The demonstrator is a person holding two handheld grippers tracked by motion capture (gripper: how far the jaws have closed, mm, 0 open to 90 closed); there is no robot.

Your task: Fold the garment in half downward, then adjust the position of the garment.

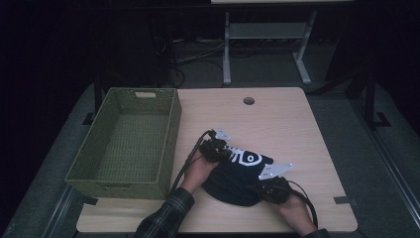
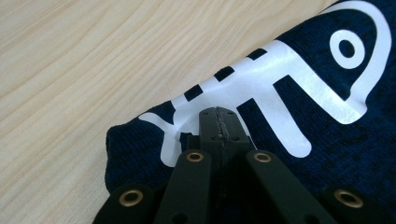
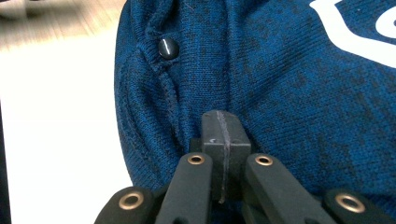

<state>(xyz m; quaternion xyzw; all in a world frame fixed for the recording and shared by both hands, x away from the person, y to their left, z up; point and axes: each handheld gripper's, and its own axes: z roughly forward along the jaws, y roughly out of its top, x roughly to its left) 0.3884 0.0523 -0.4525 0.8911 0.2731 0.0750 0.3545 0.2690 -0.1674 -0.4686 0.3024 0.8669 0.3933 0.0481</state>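
A folded dark blue knit garment (image 1: 233, 182) with a white fish-skeleton print (image 1: 246, 158) lies on the wooden table (image 1: 277, 124), near its front edge. My left gripper (image 1: 228, 150) is at the garment's far left corner. In the left gripper view its jaws are shut (image 2: 218, 114), tips on the print's tail (image 2: 243, 79), with no fabric visibly pinched. My right gripper (image 1: 260, 187) is on the garment's near right part. Its jaws are shut (image 3: 225, 117) against the blue knit (image 3: 289, 93), just below a small dark button (image 3: 168, 48).
A green woven basket (image 1: 171, 134) stands on the left part of the table, its right wall close to my left hand. A round cable hole (image 1: 248, 100) sits near the table's far edge. A white desk frame (image 1: 267, 34) stands on the floor behind.
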